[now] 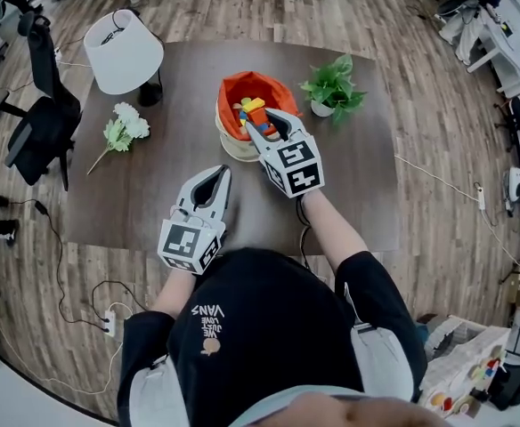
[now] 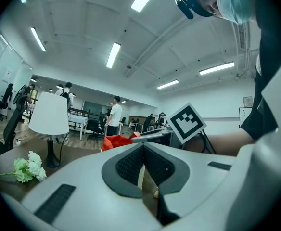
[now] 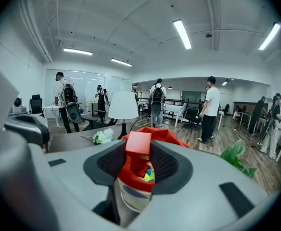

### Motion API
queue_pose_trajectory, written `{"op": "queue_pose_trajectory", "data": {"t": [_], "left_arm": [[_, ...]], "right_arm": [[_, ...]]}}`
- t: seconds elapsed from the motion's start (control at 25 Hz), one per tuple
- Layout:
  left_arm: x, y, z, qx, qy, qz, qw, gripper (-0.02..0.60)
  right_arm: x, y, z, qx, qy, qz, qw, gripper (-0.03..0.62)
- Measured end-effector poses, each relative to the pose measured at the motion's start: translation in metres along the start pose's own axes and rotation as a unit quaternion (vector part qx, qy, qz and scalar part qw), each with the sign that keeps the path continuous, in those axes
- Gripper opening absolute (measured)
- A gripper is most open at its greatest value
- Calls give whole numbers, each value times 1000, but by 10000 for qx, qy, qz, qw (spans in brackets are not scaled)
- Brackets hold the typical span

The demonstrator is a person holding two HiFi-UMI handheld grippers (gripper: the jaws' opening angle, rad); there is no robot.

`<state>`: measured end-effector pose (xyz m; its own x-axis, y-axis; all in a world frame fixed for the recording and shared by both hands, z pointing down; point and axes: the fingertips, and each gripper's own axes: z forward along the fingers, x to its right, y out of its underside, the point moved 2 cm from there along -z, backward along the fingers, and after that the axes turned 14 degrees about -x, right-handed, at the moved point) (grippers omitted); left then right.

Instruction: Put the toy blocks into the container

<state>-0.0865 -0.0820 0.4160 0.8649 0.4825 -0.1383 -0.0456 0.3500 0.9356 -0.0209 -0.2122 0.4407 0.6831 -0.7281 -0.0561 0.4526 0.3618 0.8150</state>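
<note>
The container (image 1: 231, 88) is a round basket with an orange cloth lining. It stands at the table's far middle and holds several coloured blocks (image 1: 247, 107). My right gripper (image 1: 262, 124) hangs over its near rim, shut on a red block (image 1: 257, 114). In the right gripper view the red block (image 3: 138, 144) is pinched between the pads, with the container (image 3: 136, 179) just below and beyond. My left gripper (image 1: 220, 173) rests low over the table's near part, pointing at the container, jaws together and holding nothing. In the left gripper view the container (image 2: 115, 141) shows ahead.
On the dark table (image 1: 153, 203) stand a white lamp (image 1: 123, 52) at the far left and a potted plant (image 1: 333, 88) right of the container. A white flower (image 1: 123, 130) lies at the left. An office chair (image 1: 44, 123) stands beside the table's left edge.
</note>
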Motion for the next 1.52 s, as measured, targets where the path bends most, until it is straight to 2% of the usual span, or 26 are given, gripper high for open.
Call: {"op": "queue_pose_trajectory", "data": {"t": [0.72,1.32,1.52], "left_arm": [[-5,-3,1,44,-6,-13,10000,11],[-4,-2,-2,47,-17,-37,10000,11],[-2,-1,-4,50,21,-35,10000,11]], "right_arm": [[5,21,32,-559,8,184,9983,163],[3,21,23,-353,-1,289,9990,167],[1,10,9,108,139,214,9996,167]]}}
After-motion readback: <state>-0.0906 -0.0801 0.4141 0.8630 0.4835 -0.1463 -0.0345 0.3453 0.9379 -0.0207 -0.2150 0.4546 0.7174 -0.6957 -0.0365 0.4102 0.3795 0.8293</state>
